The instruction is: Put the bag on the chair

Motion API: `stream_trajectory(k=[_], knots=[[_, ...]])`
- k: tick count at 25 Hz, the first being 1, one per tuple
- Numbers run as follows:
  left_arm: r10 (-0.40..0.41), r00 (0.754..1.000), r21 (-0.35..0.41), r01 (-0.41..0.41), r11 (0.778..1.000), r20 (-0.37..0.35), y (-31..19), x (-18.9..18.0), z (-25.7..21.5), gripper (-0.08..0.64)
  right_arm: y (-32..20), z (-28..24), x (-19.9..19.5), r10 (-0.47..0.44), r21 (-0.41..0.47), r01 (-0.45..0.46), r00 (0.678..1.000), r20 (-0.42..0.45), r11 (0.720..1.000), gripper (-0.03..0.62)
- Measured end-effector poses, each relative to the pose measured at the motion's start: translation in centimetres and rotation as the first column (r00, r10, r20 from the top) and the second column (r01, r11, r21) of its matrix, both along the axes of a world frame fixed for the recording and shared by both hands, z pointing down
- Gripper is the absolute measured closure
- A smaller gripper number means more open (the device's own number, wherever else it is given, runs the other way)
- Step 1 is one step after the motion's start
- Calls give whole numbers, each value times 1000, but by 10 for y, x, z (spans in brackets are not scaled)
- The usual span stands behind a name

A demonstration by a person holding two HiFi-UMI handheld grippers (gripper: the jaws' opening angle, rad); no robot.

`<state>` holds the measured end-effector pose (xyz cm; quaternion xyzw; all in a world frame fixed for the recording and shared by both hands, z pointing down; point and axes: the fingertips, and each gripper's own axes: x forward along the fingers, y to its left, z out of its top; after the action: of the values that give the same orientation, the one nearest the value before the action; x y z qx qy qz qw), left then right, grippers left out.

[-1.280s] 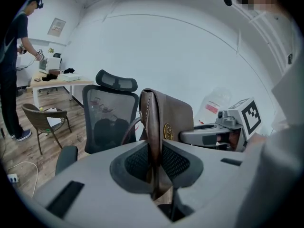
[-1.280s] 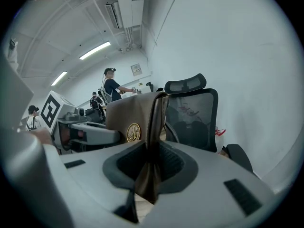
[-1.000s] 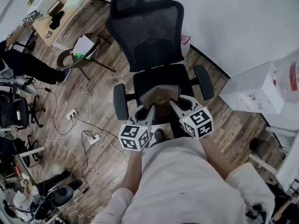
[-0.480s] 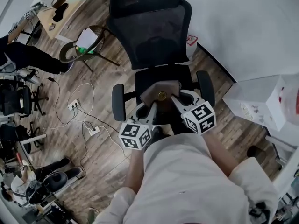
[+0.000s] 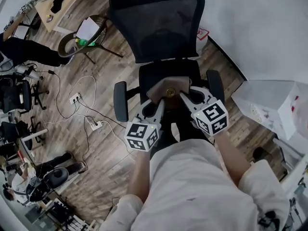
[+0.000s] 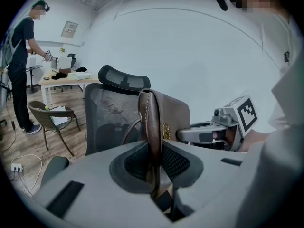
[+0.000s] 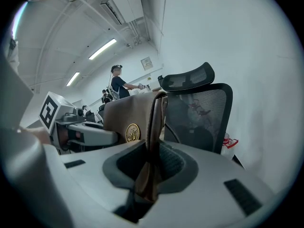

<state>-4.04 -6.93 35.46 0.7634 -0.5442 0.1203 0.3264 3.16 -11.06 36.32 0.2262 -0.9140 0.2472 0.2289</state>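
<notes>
A brown leather bag [image 5: 168, 88] with a round gold emblem hangs between both grippers, just over the black seat of the office chair [image 5: 159, 32]. My left gripper [image 5: 161, 103] is shut on the bag's left edge [image 6: 151, 127], the leather pinched between its pads. On the bag's other side my right gripper [image 5: 183, 98] is shut on the right edge [image 7: 154, 127]. The chair's mesh back and headrest [image 6: 124, 78] rise right behind the bag. Each gripper view shows the opposite gripper beside the bag.
The chair's armrests [image 5: 120, 100] flank the grippers. A wicker chair with papers [image 5: 85, 36] stands at the left, cables and power strips [image 5: 75, 99] lie on the wooden floor. White bags and boxes [image 5: 273, 105] sit at the right. A person [image 6: 20, 65] stands by a desk.
Both grippers have carried the bag forward and a little lower, over the chair's seat. Their grip on the bag is unchanged.
</notes>
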Motion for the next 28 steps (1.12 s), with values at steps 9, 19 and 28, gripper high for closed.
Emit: stream_trajectory(k=[9, 19, 28], knots=[[51, 999, -14, -52, 999, -16, -10, -14, 30, 512, -6, 26, -11, 30, 5, -30, 999, -41, 1000, 523], [134, 989, -30, -136, 990, -61, -25, -20, 78, 512, -13, 71, -14, 77, 13, -76, 994, -83, 997, 520], [157, 985, -59, -161, 985, -71, -33, -27, 125, 512, -18, 119, -21, 89, 2, -90, 989, -121, 996, 518]])
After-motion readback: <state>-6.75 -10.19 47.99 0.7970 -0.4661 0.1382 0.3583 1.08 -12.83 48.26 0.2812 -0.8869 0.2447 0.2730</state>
